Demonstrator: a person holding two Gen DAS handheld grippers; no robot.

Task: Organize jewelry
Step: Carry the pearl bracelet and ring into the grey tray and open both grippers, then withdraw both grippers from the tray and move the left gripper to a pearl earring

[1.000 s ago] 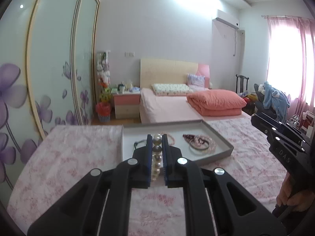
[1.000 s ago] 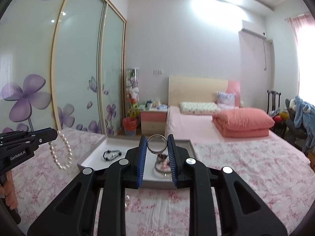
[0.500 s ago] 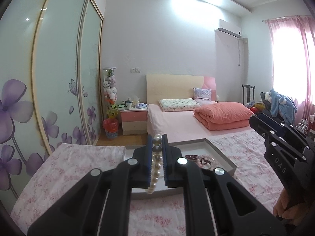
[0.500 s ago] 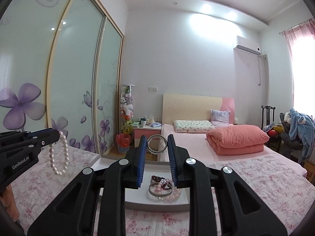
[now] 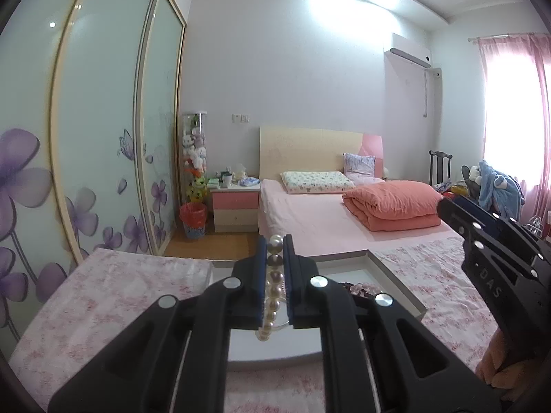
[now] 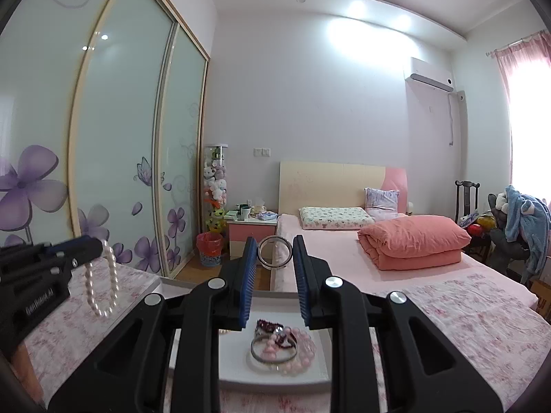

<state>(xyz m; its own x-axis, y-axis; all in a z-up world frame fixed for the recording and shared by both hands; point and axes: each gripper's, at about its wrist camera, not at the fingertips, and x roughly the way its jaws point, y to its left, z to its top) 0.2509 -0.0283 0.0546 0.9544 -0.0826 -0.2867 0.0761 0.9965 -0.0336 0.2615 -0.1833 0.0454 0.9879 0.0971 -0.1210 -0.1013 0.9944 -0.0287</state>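
Above the grey tray (image 6: 275,378), left gripper (image 5: 275,251) fingers clamp a limp, slippery pearl bracelet (image 5: 272,289) mid-strand, while right gripper (image 6: 274,251) fingers pinch a stiff, light metal bangle (image 6: 274,252) across its rim.

White-walled bedroom: pink bed (image 5: 310,220), floral sliding wardrobe (image 5: 86,137), pink-curtained window (image 5: 513,120)

Surface: table under a pink floral cloth (image 6: 465,316) | On it: shallow grey tray (image 5: 396,277), sitting near the middle | In tray: pink bead bracelet (image 6: 303,354), silver bangle (image 6: 256,351) and dark red beads (image 6: 268,327), heaped touching.
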